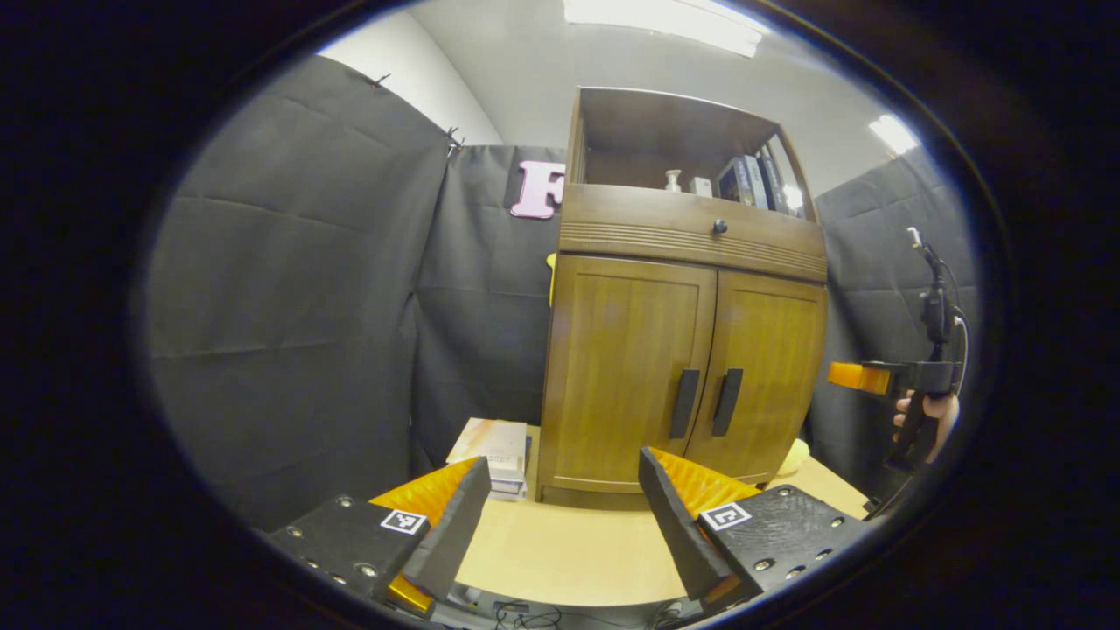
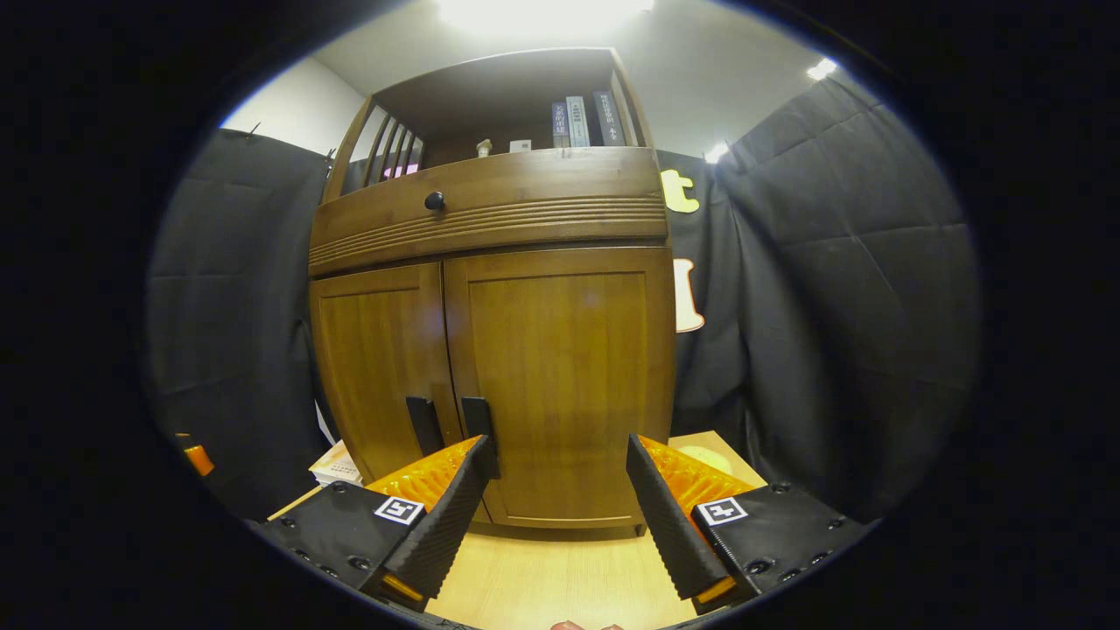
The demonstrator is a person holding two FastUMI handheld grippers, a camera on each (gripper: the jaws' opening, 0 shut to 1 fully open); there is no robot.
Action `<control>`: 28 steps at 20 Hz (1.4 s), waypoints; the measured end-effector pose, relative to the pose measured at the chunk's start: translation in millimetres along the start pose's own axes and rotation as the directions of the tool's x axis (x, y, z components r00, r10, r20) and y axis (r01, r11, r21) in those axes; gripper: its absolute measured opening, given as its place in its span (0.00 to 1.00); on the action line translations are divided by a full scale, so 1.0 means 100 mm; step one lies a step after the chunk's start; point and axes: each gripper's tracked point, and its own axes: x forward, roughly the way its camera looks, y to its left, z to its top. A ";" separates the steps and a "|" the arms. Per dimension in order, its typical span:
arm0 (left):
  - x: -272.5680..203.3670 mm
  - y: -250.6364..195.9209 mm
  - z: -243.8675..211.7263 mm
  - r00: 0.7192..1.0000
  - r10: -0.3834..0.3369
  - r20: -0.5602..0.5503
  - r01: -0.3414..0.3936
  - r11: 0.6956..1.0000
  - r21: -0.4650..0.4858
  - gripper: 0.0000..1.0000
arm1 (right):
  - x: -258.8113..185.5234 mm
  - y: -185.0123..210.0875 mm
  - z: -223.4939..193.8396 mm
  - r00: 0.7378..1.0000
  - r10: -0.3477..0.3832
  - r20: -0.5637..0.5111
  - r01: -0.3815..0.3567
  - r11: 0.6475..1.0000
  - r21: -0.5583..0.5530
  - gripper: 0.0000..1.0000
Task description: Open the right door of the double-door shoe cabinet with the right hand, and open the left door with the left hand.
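Wood: brown shoe cabinet (image 1: 682, 350) stands on the pale bench (image 1: 569, 551), both doors closed.
Left gripper view, cabinet: right of centre, seen at an angle; left door (image 1: 626, 367) and right door (image 1: 761, 376) meet at two dark vertical handles, left handle (image 1: 683, 403) and right handle (image 1: 727, 402), side by side.
Left gripper view, above doors: ribbed drawer front with a dark knob (image 1: 719, 227); open shelf on top holds books (image 1: 752, 182) and a small white bottle (image 1: 672, 180).
Left gripper view, left gripper (image 1: 564, 516): released, jaws wide apart, nothing between them, well short of the cabinet, over the bench.
Left gripper view, extras: stack of books (image 1: 494, 451) on the bench just beside the cabinet's left side; the other gripper (image 1: 862, 377), held by a hand (image 1: 932, 416), is off the cabinet's right edge, apart from it.
Right gripper view, cabinet: fills the centre, close; right door (image 2: 564, 376) faces the camera, left door (image 2: 381, 359) angles away.
Right gripper view, handles: right handle (image 2: 479, 433) and left handle (image 2: 424, 424) low at the door seam.
Right gripper view, right gripper (image 2: 560, 516): released, jaws spread, holding nothing; its left finger (image 2: 446, 516) overlaps the lower end of the right handle in view, contact cannot be told.
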 end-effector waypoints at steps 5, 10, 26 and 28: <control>-0.10 0.02 -0.14 0.999 0.044 -0.031 -0.044 0.999 0.011 1.00 | 0.33 0.27 0.13 0.998 0.066 0.019 -0.066 0.998 -0.004 0.96; -0.18 0.01 -0.23 0.994 0.090 -0.062 -0.093 0.994 -0.048 1.00 | 0.69 0.48 0.01 0.994 0.110 -0.005 -0.110 0.994 0.010 0.96; 0.13 0.03 -0.36 0.964 0.244 -0.108 -0.249 0.968 -0.040 1.00 | 1.72 0.88 -0.46 0.975 0.173 -0.140 -0.176 0.984 -0.009 0.97; 0.13 0.01 -0.37 0.959 0.261 -0.113 -0.269 0.961 -0.064 1.00 | 1.74 0.89 -0.54 0.976 0.155 -0.150 -0.160 0.987 -0.024 0.96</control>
